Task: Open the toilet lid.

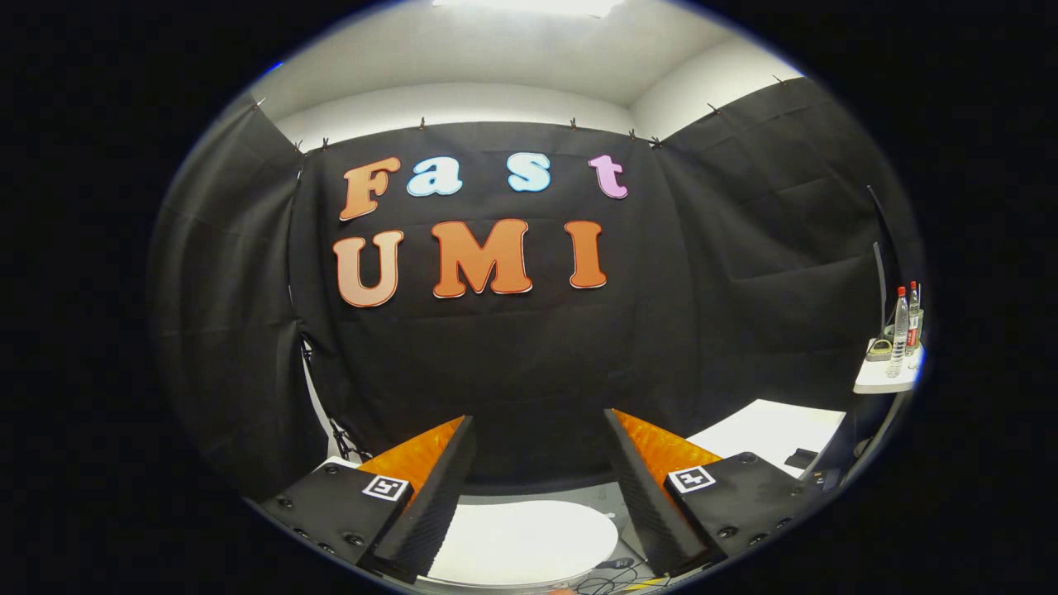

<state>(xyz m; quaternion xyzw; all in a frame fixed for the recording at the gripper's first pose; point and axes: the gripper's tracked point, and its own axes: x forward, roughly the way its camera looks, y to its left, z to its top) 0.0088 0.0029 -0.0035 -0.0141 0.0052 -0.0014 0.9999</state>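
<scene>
The white toilet lid (521,541) lies flat and closed, low between and below my two fingers. My gripper (537,423) is held well above it and stands open, with a wide gap and nothing between the orange-and-black fingers (446,479). The fingers touch nothing. The lid's near edge is hidden below the view.
A white table (773,430) with a small dark object stands to the right beyond the right finger. Further right, a white shelf (884,380) carries two bottles (901,330). Cables (612,583) lie on the floor by the toilet. A thin white stand (318,413) leans at the left cloth wall.
</scene>
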